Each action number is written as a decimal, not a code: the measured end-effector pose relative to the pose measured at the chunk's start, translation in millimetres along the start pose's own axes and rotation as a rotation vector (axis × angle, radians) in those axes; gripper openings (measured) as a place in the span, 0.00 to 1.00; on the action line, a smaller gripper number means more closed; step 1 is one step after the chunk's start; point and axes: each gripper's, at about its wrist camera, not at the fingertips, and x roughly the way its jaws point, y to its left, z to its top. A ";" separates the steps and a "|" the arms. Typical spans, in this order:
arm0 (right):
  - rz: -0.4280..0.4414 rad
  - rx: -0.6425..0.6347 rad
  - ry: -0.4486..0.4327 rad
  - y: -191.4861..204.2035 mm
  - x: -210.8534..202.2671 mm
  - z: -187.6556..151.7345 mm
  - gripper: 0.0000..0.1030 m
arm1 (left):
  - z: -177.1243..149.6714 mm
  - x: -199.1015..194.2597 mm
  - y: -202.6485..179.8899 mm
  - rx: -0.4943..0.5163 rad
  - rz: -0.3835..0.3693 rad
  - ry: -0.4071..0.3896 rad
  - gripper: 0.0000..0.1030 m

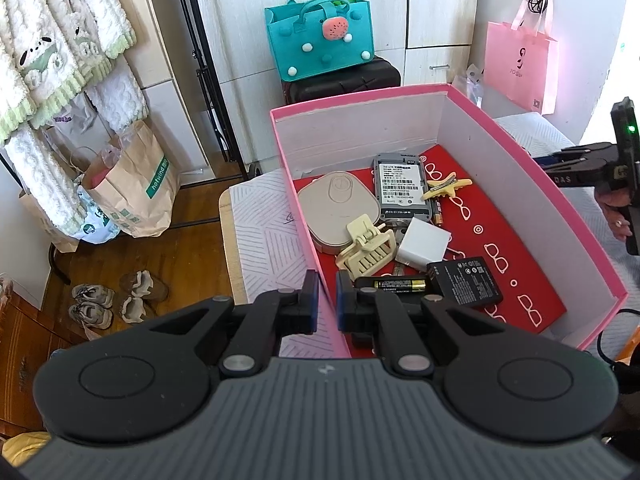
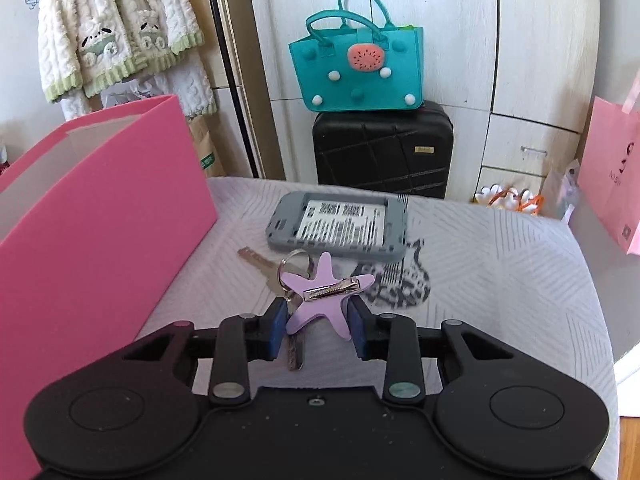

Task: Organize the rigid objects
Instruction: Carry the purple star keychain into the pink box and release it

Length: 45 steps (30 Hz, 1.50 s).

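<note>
Clamping the near wall of the pink box [image 1: 532,184], my left hand-held gripper [image 1: 327,304] has its jaws shut on the cardboard edge. Inside, near to far: black battery pack [image 1: 466,280], AA battery [image 1: 394,283], cream hair claw [image 1: 368,250], white cube [image 1: 424,248], beige case [image 1: 340,210], grey device [image 1: 402,188].

My right hand-held gripper [image 2: 318,326] straddles the purple star clip [image 2: 326,294] on the cloth-covered worktop [image 2: 500,280]; pads look to touch its arms, jaws partly apart. Keys [image 2: 294,280] lie under the clip. Beyond, a second grey device [image 2: 340,226], box to its left.
</note>
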 end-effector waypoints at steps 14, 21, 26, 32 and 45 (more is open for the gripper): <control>0.073 0.009 -0.011 20.0 -52.2 -6.9 0.37 | -0.6 -0.3 -2.0 0.011 -0.001 -0.007 0.08; 0.280 -0.066 -0.101 57.3 -102.9 11.9 0.37 | -1.3 -1.1 -5.1 0.015 0.008 -0.008 0.08; 0.406 -0.179 -0.092 85.9 -117.4 27.5 0.37 | -0.3 -2.5 -5.3 0.016 0.014 -0.002 0.08; 0.397 -0.370 -0.008 125.0 -102.6 38.3 0.37 | 2.4 -3.5 -9.5 0.047 0.031 0.019 0.07; 0.313 -0.455 0.035 143.3 -76.0 38.5 0.38 | 2.8 -5.1 -17.0 0.097 0.063 0.034 0.08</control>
